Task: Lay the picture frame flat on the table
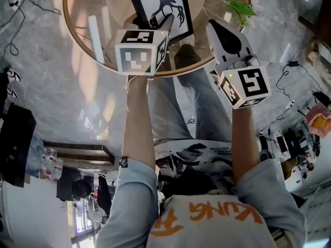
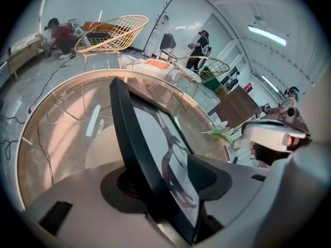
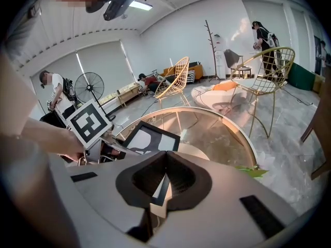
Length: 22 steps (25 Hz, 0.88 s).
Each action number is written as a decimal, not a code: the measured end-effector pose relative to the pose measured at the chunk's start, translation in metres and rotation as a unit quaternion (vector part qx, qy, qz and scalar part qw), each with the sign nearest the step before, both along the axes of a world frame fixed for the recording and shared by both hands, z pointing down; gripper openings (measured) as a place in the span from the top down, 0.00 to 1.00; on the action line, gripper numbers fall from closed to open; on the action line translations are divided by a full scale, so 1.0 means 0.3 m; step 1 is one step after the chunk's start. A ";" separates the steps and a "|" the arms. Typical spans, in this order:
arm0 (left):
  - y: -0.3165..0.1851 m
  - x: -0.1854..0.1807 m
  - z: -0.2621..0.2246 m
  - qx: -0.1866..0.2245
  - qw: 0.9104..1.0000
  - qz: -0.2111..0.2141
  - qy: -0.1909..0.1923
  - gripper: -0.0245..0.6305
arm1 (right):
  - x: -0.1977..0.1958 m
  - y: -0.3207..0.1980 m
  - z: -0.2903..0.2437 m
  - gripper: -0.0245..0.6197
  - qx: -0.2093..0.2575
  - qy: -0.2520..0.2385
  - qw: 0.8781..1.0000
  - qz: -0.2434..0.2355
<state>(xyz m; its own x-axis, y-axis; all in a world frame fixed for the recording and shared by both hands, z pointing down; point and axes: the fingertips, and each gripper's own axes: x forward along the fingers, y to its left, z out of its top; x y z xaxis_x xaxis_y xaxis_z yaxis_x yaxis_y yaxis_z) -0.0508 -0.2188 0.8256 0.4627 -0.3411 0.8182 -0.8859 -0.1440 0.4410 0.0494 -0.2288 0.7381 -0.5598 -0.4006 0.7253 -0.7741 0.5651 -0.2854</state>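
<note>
My left gripper (image 2: 165,179) has its jaws spread round the black picture frame (image 2: 138,138); my right gripper's (image 3: 165,156) are pressed together. A green leaf (image 1: 239,8) lies at the frame's 3 o'clock on the round glass worktop (image 1: 77,40).

The picture frame (image 1: 159,6) is black-edged and holds a white print with a dark, spindly figure. It sits face up on the round glass table (image 1: 83,9), close to the table's near edge and turned slightly askew. Whether it lies fully flat I cannot tell.

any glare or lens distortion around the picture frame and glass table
Head view: a reflected light strip glares off the glass table. Left gripper view: fisheye bows the table rim, and the close picture frame looks soft. Right gripper view: same bowing, room evenly lit.
</note>
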 end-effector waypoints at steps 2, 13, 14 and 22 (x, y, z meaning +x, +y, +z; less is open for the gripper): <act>0.009 -0.022 0.022 0.000 1.000 -0.006 -0.018 0.53 | 0.002 0.005 0.002 0.96 -0.001 0.001 1.000 -0.001; 0.088 -0.123 0.071 -0.041 0.996 -0.055 -0.060 0.42 | -0.015 0.012 0.017 0.96 -0.002 0.019 1.000 -0.009; 0.094 -0.127 0.066 -0.040 0.996 -0.059 -0.059 0.42 | -0.019 0.013 0.012 0.96 -0.001 0.019 1.000 -0.008; 0.099 -0.118 -0.099 0.012 0.994 -0.105 -0.028 0.42 | -0.049 0.021 -0.109 0.96 0.023 0.011 1.000 -0.018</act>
